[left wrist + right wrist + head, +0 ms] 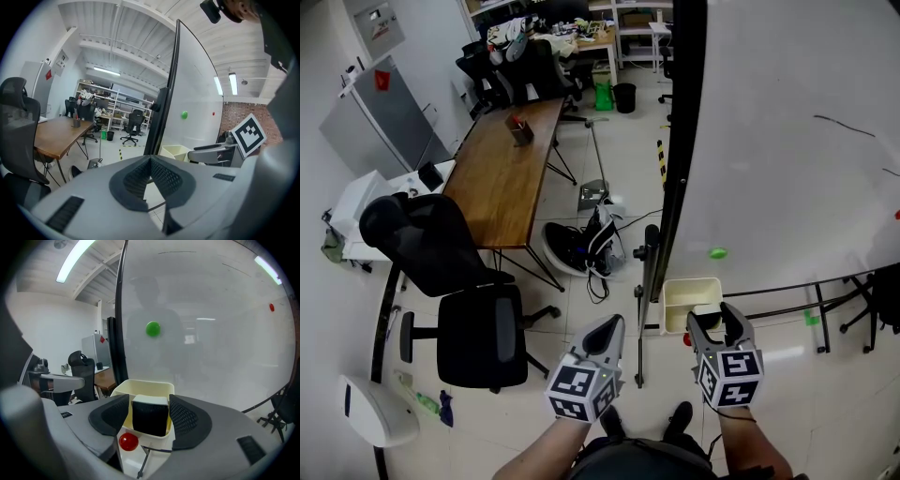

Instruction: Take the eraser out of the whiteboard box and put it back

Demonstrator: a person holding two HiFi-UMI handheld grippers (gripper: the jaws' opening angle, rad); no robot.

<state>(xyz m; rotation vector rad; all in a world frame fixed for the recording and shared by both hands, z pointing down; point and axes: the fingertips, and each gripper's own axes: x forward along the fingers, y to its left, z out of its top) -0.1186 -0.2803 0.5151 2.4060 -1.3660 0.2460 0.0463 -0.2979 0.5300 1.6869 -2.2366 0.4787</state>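
Down at the foot of the whiteboard (787,141), the cream whiteboard box (140,383) hangs off the lower edge, and the eraser (150,417) is sitting in it, right up at the near rim. It stands upright, white top up, dark face toward the right gripper's camera.

The right gripper (715,321) is lined up on it, with its fingers (185,418) spread wide, one on each side of the eraser. From what I can see in the right gripper view there's a thin sliver of gap on both sides, so the pads aren't squeezing it. So the eraser's between them but resting in the box, not gripped.

The left gripper (609,328) hangs off to the left of the box, over the floor, near the whiteboard's dark frame. Its fingers (159,176) are closed tip to tip with nothing in them.

Other bits: a green magnet (153,328) is stuck on the board above the box, and a small red magnet (271,307) sits further right. Another red round one (128,441) shows just below the box's near edge, though I can't tell what it's stuck to. Off to the left there's a wooden desk (502,173) and a black office chair (473,328).
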